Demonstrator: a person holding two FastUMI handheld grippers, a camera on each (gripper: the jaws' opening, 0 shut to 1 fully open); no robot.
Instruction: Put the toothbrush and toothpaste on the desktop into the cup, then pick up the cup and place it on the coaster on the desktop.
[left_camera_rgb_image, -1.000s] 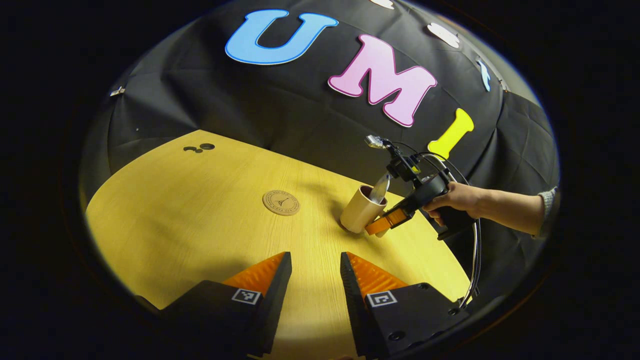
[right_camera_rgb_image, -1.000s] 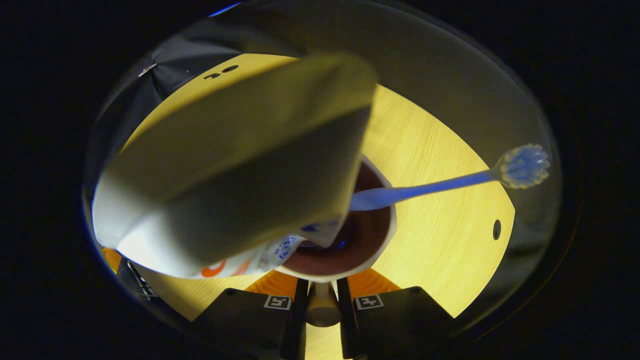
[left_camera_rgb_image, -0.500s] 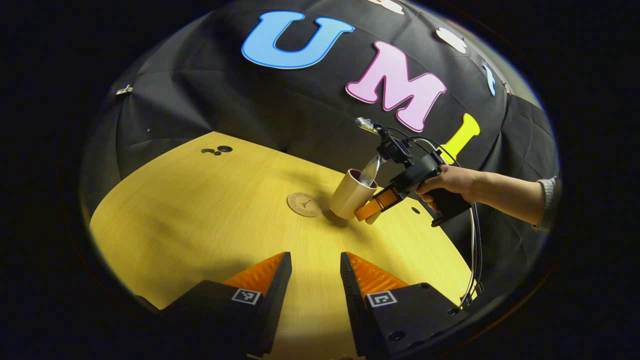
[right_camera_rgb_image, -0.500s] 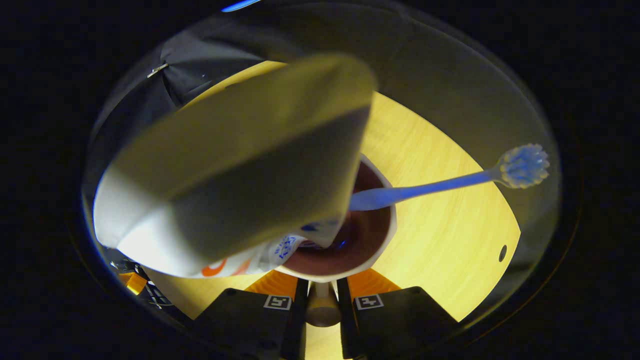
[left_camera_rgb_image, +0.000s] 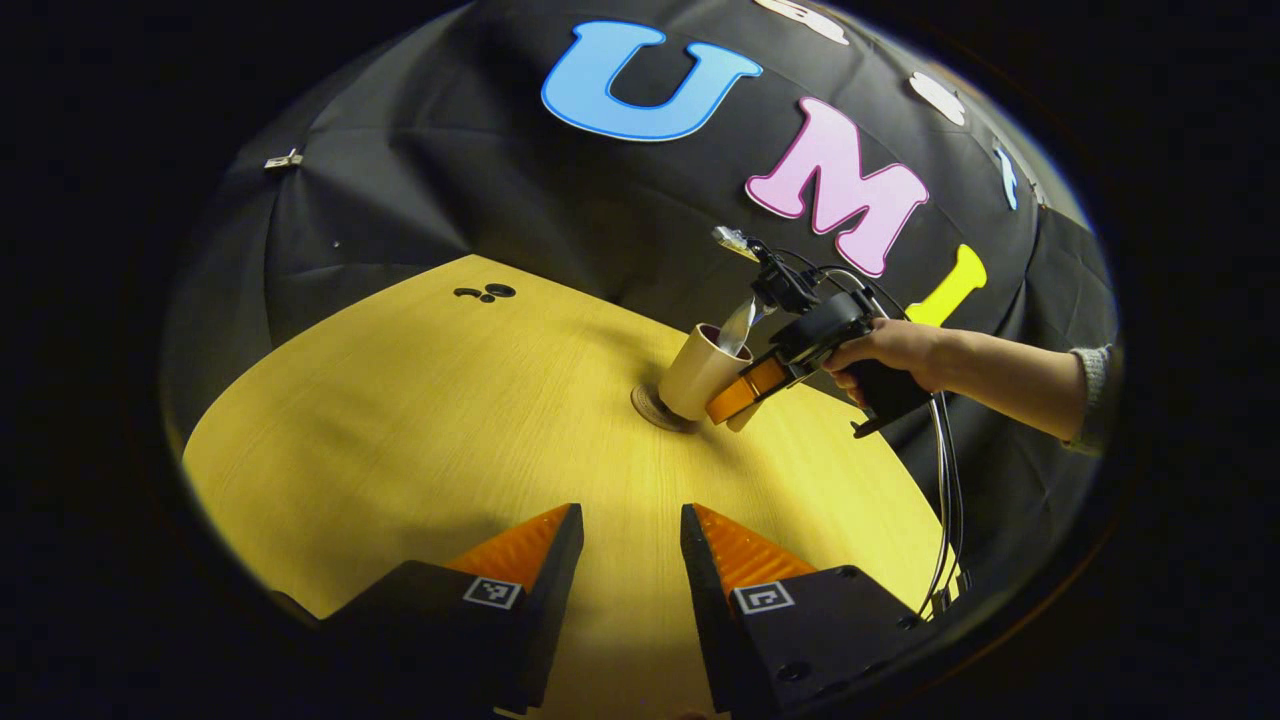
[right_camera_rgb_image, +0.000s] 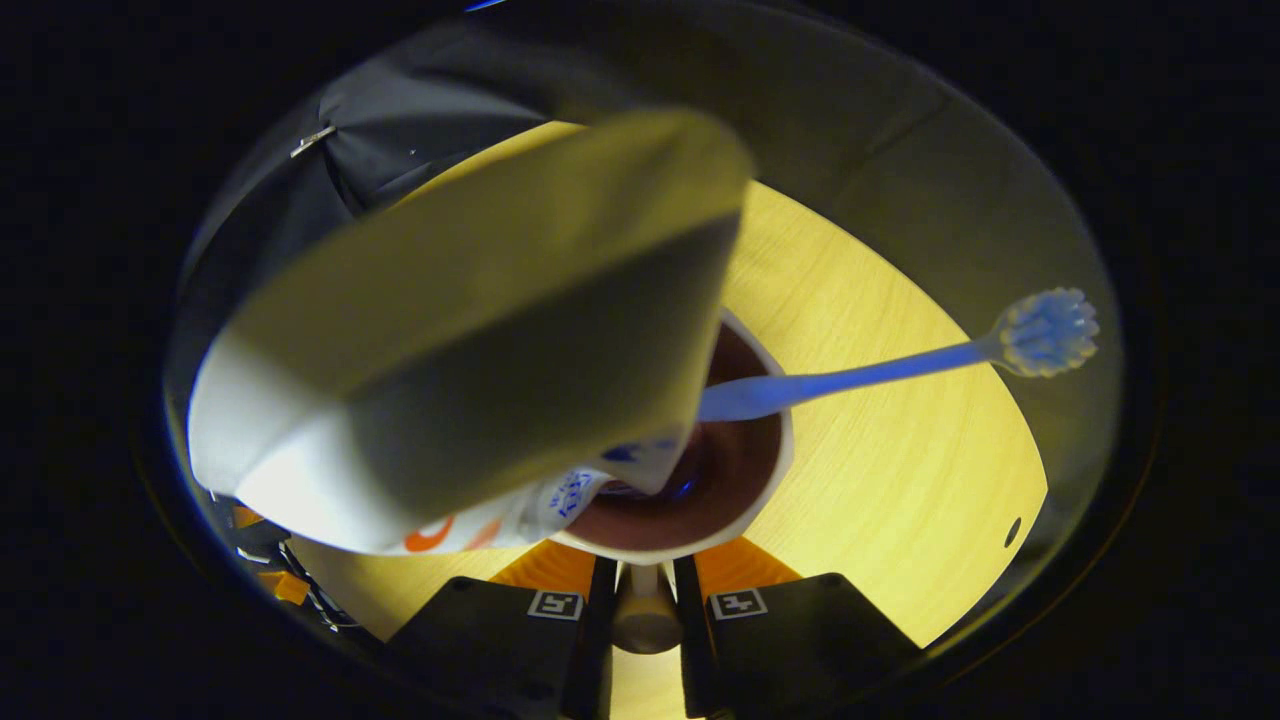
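Observation:
In the left gripper view a beige cup (left_camera_rgb_image: 695, 372) hangs tilted over the round coaster (left_camera_rgb_image: 648, 405), covering most of it; whether its base touches I cannot tell. The right gripper (left_camera_rgb_image: 738, 398), held by a hand (left_camera_rgb_image: 885, 350), is shut on the cup's handle. In the right gripper view I look down into the cup (right_camera_rgb_image: 745, 515) from close up. The toothpaste tube (right_camera_rgb_image: 480, 330) leans out of it to the left and the blue toothbrush (right_camera_rgb_image: 900, 362) to the right. The handle (right_camera_rgb_image: 645, 612) sits pinched in my right gripper (right_camera_rgb_image: 645, 590). My left gripper (left_camera_rgb_image: 632, 545) stands open over the near table.
The yellow wooden table (left_camera_rgb_image: 400, 430) is bare in its left and near parts. Small dark holes (left_camera_rgb_image: 485, 293) sit by its far left edge, and another hole (right_camera_rgb_image: 1013, 531) shows at the right. Black cloth walls close in behind, and cables hang from the right gripper.
The right gripper has carried the cup, with tube and brush inside, leftward across the table until it stands over the coaster. The left gripper stays open.

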